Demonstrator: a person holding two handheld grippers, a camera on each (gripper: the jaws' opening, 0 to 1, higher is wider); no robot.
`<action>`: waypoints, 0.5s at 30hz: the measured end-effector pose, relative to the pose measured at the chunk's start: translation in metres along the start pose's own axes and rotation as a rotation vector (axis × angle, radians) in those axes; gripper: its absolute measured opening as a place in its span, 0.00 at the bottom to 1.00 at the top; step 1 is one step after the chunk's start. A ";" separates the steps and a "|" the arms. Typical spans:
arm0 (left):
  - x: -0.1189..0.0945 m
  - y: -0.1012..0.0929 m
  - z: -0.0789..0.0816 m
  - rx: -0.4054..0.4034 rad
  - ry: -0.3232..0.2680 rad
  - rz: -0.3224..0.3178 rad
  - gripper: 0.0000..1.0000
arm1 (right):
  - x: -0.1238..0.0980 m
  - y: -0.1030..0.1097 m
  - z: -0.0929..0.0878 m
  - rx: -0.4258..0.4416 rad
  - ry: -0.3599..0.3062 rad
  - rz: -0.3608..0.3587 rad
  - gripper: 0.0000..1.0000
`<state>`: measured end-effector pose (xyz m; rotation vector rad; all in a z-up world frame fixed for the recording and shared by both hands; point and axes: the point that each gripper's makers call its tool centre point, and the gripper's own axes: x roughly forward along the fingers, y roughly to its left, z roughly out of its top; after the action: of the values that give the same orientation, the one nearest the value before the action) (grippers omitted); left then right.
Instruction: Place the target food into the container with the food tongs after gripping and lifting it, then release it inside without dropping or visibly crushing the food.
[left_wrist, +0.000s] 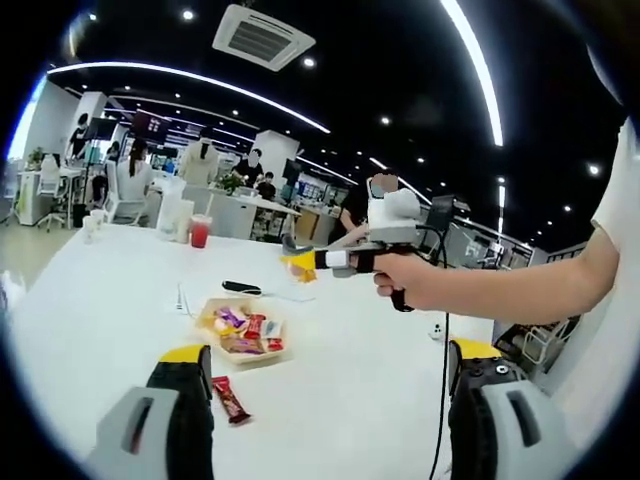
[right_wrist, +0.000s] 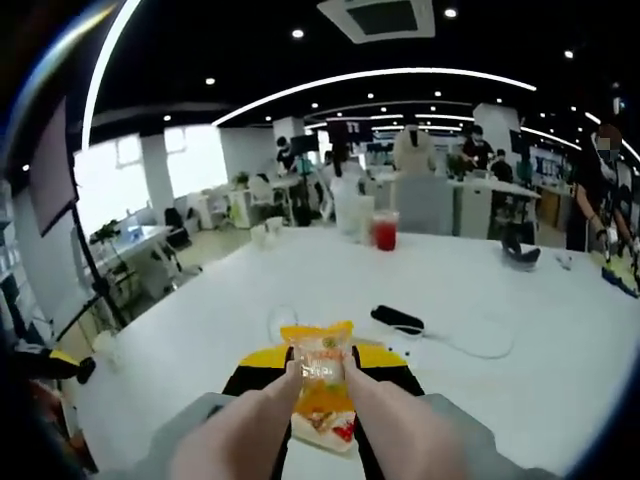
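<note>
Your right gripper (right_wrist: 322, 392) pinches a yellow snack packet (right_wrist: 322, 398) at lower centre, high above the surface (right_wrist: 480, 300). The grip looks shallow: swing fast toward the snack tray (left_wrist: 243, 335) and it slips. Your left gripper (left_wrist: 330, 375) is spread wide, empty.

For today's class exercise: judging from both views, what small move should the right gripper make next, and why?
Probably carry it toward the tray and lower it. The right gripper is shut on the yellow snack packet, held high above the white table, short of the tray of wrapped snacks.
</note>
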<state>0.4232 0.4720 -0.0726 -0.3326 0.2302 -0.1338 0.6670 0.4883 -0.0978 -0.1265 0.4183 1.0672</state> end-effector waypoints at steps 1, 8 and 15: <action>-0.001 0.000 0.000 0.001 0.001 -0.001 0.99 | 0.003 0.001 0.000 -0.004 0.002 0.001 0.22; -0.007 0.011 -0.002 -0.013 -0.003 0.013 0.99 | 0.014 0.003 0.004 -0.009 0.003 0.001 0.22; -0.011 0.020 -0.001 -0.026 -0.010 0.025 0.99 | 0.026 0.000 0.010 -0.012 0.009 -0.005 0.22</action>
<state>0.4138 0.4919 -0.0776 -0.3562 0.2266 -0.1044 0.6801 0.5125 -0.0992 -0.1431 0.4195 1.0643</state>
